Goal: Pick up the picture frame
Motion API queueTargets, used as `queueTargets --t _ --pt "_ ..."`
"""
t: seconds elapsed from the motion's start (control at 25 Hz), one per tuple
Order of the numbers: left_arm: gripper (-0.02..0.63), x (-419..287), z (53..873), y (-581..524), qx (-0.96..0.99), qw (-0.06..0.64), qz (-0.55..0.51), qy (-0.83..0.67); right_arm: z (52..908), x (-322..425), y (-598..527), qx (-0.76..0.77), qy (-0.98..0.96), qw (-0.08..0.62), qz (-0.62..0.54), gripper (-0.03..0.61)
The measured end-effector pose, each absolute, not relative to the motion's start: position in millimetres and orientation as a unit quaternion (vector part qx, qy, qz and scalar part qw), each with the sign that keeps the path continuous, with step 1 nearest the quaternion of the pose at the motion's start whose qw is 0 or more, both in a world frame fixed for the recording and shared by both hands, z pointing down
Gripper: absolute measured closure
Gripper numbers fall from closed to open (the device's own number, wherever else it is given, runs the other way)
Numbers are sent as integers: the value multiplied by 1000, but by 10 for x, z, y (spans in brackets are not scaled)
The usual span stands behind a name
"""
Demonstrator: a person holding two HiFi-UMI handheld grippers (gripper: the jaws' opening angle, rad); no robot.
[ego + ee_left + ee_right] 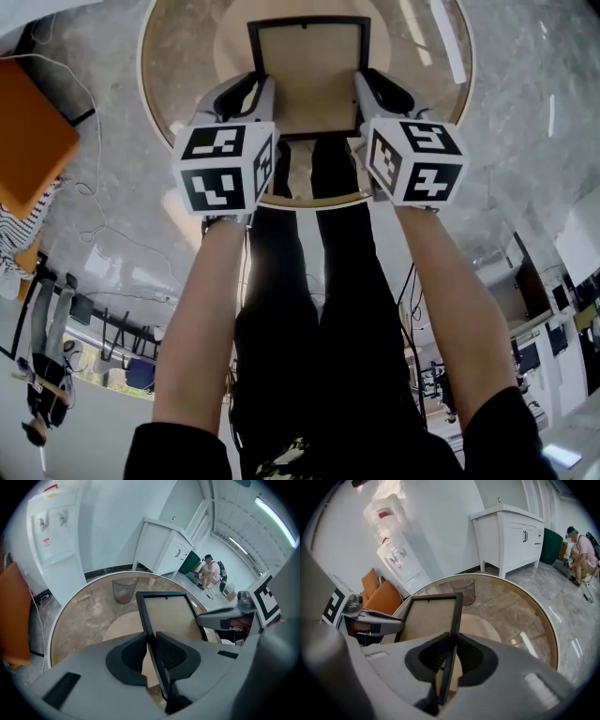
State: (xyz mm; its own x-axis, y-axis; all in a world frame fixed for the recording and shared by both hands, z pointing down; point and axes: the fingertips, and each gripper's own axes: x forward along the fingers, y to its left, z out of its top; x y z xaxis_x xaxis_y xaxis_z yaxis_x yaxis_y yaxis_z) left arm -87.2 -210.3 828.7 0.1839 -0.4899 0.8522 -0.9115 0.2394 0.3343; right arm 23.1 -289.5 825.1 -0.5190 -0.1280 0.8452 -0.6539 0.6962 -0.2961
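Frame [308,75] shows backing upward, hanger edge farthest.

A round glass counter [187,56] with a wooden rim stands on a grey marble floor [525,141]. A wastebasket [124,590] shows through the glass. Against the wall are a white water dispenser [56,541] and a white cabinet [511,536]. An orange chair [28,131] sits near the counter. Far off, a person [211,573] crouches by a green bin [553,545].

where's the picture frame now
Head view, top centre: the picture frame is clamped at its sides by the left gripper and right gripper, over the glass table.
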Motion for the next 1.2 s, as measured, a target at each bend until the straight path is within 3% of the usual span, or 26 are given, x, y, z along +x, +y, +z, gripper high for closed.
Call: queueTargets --t 1.2 --pt "540 -703 6493 -1527 598 453 200 -630 6454 408 -2306 247 -846 390 267 529"
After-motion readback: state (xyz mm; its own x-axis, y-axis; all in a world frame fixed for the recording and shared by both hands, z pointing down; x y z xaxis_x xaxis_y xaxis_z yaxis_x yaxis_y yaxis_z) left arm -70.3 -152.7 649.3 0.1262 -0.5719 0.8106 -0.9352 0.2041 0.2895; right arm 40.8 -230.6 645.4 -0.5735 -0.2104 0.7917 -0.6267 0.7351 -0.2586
